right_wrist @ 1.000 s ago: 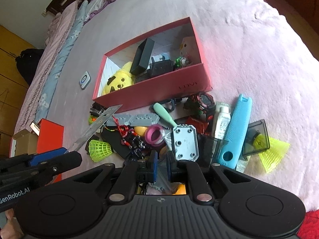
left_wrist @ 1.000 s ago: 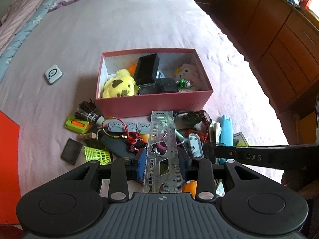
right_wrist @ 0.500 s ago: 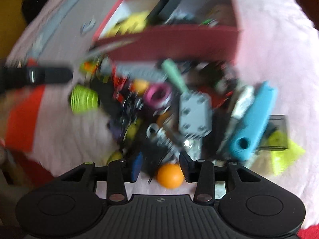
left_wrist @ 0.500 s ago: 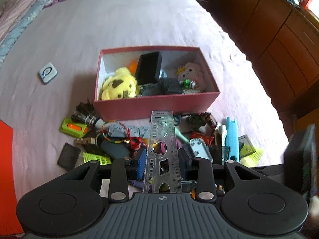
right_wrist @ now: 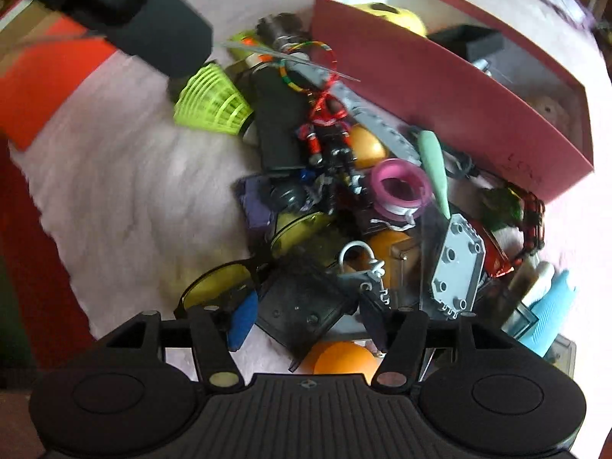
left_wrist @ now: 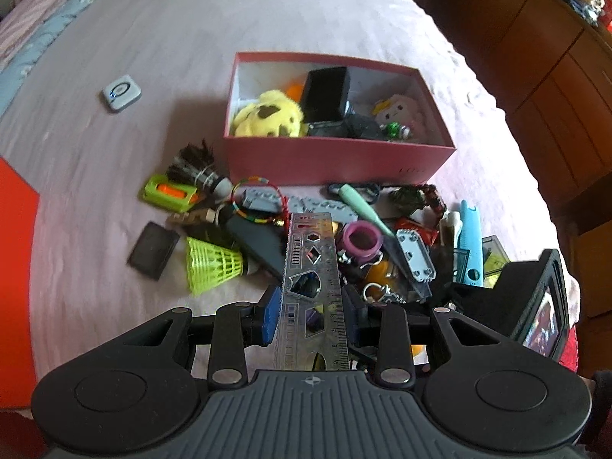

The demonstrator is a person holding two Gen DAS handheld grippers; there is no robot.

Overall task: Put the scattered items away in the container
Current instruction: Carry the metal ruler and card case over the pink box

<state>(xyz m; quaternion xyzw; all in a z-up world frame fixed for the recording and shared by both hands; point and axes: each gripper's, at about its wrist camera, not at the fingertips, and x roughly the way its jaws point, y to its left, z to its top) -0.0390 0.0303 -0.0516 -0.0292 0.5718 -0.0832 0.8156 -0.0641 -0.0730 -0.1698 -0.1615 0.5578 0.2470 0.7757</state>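
A pink box sits on the bed and holds a yellow plush, a black case and a small doll. It also shows in the right wrist view. My left gripper is shut on a metal stencil ruler and holds it above the pile in front of the box. My right gripper is open, low over the pile, with a black flat device and an orange ball between its fingers. The left gripper's body shows at the upper left of the right wrist view.
The pile holds a green shuttlecock, a pink tape roll, a grey brick plate, a blue case, a padlock and sunglasses. A white square device lies apart on the bed. A red box stands at left.
My right gripper opened and dropped low over the pile, swinging left. My left gripper kept the ruler and drew back a little to the left of the box.
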